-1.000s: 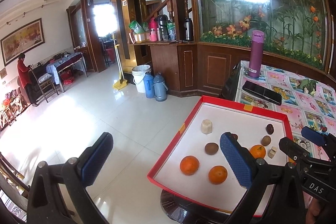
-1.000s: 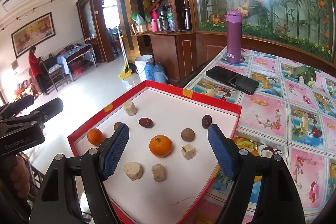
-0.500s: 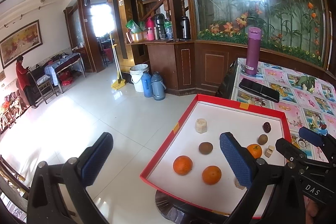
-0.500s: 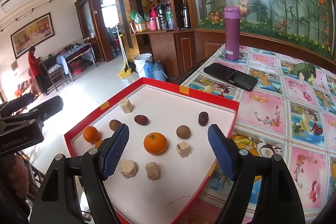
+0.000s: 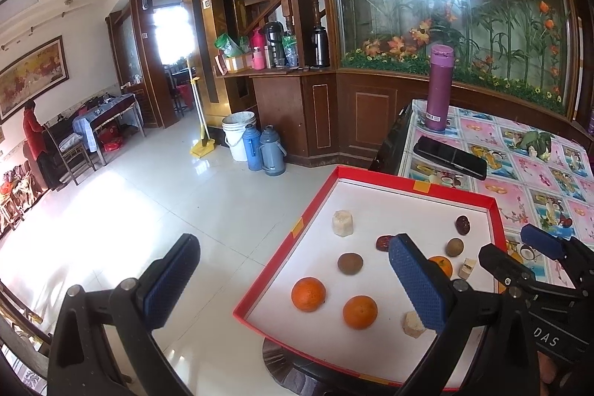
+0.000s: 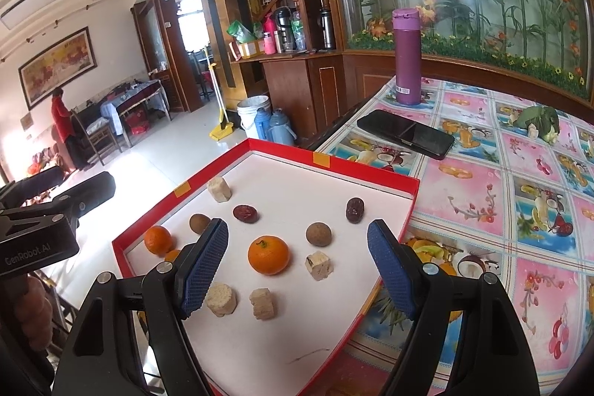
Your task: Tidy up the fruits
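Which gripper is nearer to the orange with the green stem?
Right. The right gripper hangs open with the stemmed orange framed between its fingers. The left gripper is open beyond the tray's far edge, mostly over the floor.

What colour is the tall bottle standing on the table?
Purple, with a lighter purple lid. The bottle shows best in the right wrist view.

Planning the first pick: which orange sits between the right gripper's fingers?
The stemmed orange mid-tray, framed by the open right gripper. The other two oranges lie by the tray's left wall.
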A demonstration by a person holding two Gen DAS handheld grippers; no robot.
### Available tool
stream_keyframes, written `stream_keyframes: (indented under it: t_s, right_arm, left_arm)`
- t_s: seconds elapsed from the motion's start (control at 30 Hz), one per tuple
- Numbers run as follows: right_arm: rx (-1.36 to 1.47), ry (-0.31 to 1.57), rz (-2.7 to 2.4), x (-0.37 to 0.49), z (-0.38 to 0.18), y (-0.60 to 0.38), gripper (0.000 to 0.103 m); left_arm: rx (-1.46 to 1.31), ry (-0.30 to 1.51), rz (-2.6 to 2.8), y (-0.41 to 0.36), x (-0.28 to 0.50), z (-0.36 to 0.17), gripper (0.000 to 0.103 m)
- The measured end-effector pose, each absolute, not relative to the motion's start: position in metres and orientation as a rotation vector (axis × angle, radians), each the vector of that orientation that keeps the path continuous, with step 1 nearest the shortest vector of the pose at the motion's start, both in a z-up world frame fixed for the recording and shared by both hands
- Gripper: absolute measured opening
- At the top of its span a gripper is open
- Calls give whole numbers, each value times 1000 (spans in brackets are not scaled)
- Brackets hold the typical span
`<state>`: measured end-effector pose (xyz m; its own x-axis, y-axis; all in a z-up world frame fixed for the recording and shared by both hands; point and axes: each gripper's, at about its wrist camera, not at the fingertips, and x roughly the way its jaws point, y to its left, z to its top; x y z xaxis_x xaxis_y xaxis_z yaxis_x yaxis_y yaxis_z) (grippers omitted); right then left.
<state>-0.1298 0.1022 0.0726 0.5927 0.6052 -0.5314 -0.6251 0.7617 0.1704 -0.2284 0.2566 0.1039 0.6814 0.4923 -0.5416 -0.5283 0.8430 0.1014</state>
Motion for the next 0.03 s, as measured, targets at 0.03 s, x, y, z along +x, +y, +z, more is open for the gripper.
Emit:
stream_keyframes:
  t_s: [0.03]
  right_arm:
    - [-35,603,714,-129,73,101,77]
  left_arm:
    - [-64,590,569,255,-227,104,103]
